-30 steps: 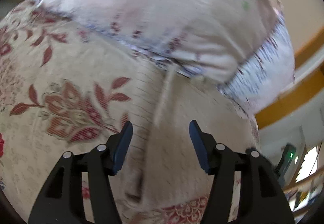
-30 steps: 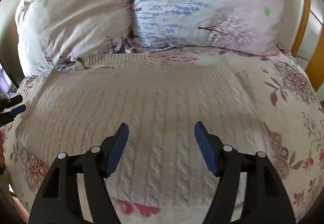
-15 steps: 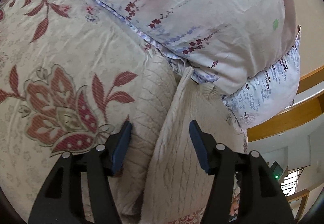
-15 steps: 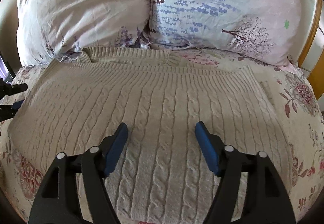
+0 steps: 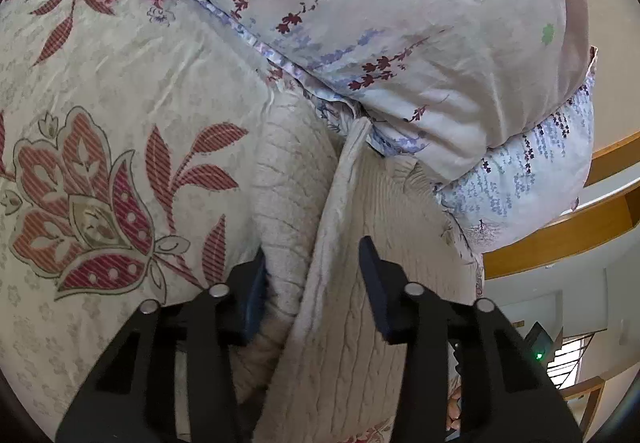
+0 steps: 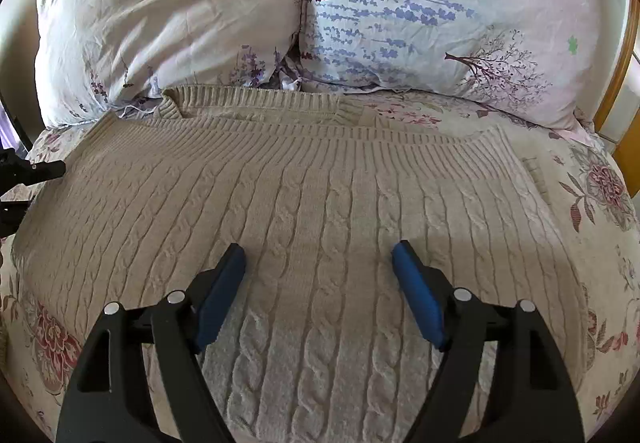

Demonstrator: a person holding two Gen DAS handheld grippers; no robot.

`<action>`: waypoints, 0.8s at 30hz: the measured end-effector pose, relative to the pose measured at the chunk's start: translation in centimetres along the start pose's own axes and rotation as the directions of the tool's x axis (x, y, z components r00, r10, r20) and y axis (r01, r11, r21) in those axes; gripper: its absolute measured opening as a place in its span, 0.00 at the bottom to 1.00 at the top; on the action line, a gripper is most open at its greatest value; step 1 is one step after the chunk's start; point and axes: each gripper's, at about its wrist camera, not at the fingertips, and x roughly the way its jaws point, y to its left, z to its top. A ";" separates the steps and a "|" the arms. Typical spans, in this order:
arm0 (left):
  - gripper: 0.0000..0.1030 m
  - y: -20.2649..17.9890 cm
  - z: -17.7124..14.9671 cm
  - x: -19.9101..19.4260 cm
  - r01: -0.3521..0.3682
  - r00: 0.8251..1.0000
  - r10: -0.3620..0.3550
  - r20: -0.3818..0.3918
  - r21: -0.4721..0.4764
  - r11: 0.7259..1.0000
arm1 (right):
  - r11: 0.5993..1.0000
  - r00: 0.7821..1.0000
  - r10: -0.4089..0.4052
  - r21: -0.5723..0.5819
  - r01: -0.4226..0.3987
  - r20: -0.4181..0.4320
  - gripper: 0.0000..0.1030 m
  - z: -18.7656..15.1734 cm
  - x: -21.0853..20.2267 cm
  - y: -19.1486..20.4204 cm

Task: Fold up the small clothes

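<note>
Left gripper (image 5: pixel 312 275) astride sweater (image 5: pixel 340 283) side edge, jaws closing.

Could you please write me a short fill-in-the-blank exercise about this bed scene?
1. The cable-knit sweater lying on the floral bedspread is ____ in colour.
2. At the head of the bed, ____ pillows lie side by side.
3. The pads on the right gripper are ____ in colour.
4. The left gripper, whose jaws have just been closing, has a fold at the sweater's ____ between them.

Missing words: beige; two; blue; edge
</note>
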 end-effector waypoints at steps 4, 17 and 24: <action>0.22 0.1 -0.1 0.4 0.027 1.000 -0.027 -0.012 -0.025 0.999 | 1.000 1.000 0.003 0.001 -0.003 -0.003 0.76 0.1 0.1 0.1; 0.15 -9.0 -0.7 -1.7 0.310 0.947 -0.317 0.051 0.107 0.945 | 0.996 0.997 0.055 0.068 -0.058 0.045 0.76 -0.2 -2.2 -2.7; 0.14 -15.2 -2.3 2.1 0.427 0.904 -0.428 -0.022 0.130 0.895 | 0.984 0.991 0.023 0.172 -0.045 0.130 0.76 -0.7 -5.6 -8.1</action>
